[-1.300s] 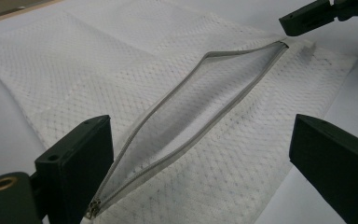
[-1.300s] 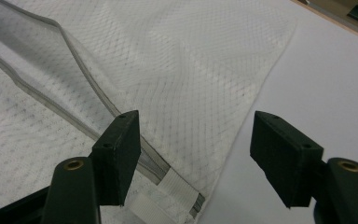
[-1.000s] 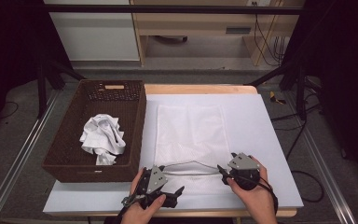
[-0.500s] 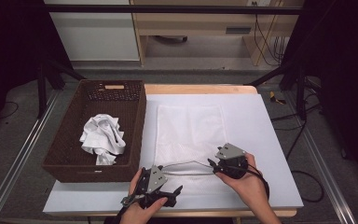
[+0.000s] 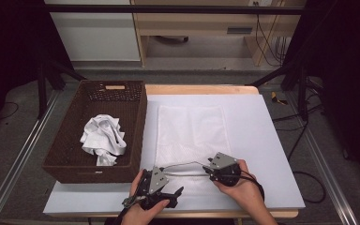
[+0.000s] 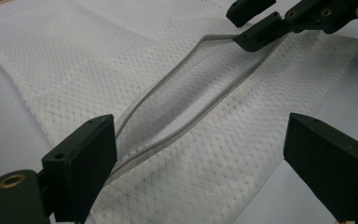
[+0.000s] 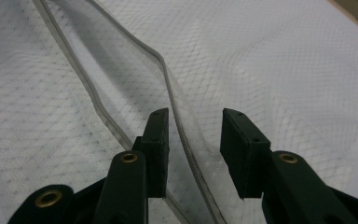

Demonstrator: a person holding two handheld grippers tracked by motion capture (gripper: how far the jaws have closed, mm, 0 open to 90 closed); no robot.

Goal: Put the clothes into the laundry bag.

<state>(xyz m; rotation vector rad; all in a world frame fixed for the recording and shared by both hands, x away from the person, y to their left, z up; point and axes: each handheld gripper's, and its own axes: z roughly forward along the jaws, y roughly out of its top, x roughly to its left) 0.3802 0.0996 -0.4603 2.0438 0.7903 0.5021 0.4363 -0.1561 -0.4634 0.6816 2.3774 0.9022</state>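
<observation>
Surface (image 5: 262,140): white-topped, with the person's hands coming in from 6 o'clock.
Mesh bag (image 5: 192,131): white netting lying flat mid-surface, its zipper end toward 6 o'clock, right between the two grippers.
Zipper opening (image 6: 186,102): grey-edged mouth is pulled open into a long slit; you can see through to the bottom layer of mesh.
Left gripper (image 5: 161,185): sits at the bag's 7 o'clock corner. In the left gripper view its jaws are spread wide, one pad (image 6: 86,163) just beside the zipper edge, not clamping anything.
Right gripper (image 5: 212,169): at roughly 5 o'clock of the bag. In the right gripper view the jaws are parted with the upper zipper edge (image 7: 168,88) running up between them, so it's straddling the edge, not squeezing it.
Basket (image 5: 61,164): dark brown wicker, at 9 o'clock of the bag, touching the surface's left side.
Crumpled cloth (image 5: 104,138): white bundle lying inside the basket.
</observation>
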